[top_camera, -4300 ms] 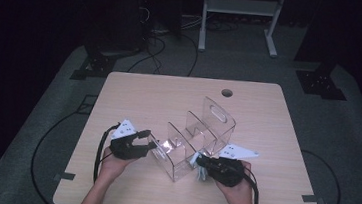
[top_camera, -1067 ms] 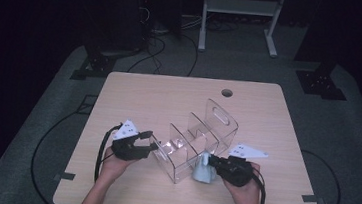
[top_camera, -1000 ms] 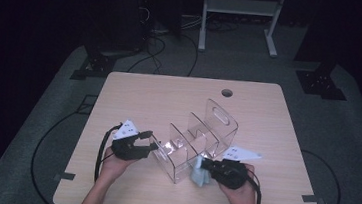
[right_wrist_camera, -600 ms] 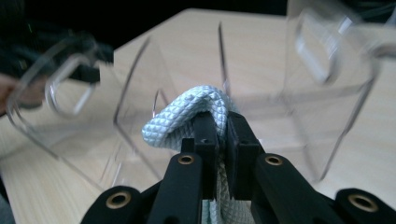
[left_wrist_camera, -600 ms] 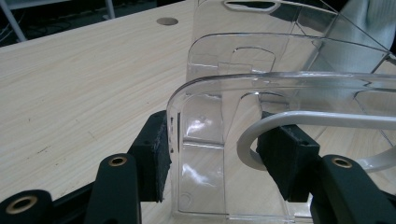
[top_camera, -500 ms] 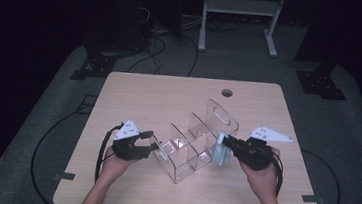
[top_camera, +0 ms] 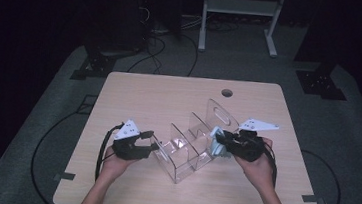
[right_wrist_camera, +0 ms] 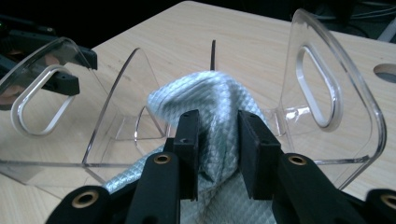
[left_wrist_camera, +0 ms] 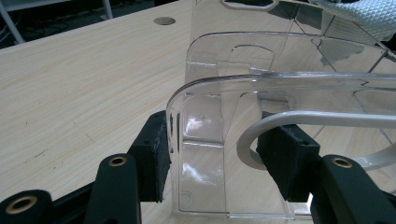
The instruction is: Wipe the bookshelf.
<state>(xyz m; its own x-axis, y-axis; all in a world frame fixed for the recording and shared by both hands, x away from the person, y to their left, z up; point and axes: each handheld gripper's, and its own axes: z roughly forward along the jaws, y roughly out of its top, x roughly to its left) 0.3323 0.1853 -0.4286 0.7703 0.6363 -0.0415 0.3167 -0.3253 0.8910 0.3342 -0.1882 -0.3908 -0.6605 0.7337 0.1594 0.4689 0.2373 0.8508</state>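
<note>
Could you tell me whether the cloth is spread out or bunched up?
Bunched up: the cloth rises in a crumpled peak between the right gripper's jaws.

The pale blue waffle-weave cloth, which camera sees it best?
The right gripper view: the pale blue waffle-weave cloth bunches close up between the right claw. The high view shows a small blue lump; the left gripper view, a corner.

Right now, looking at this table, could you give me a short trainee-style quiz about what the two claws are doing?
1. True or false: the left claw clamps an end wall of the clear acrylic divider rack.
2. What sits between the right claw's pads? A) pale blue cloth B) cable C) nothing
3. Which handle cutout is nearer the table's round hole, the left claw's or the far one?

Key: 1 true; 2 A, the pale blue cloth; 3 the far one.
</note>
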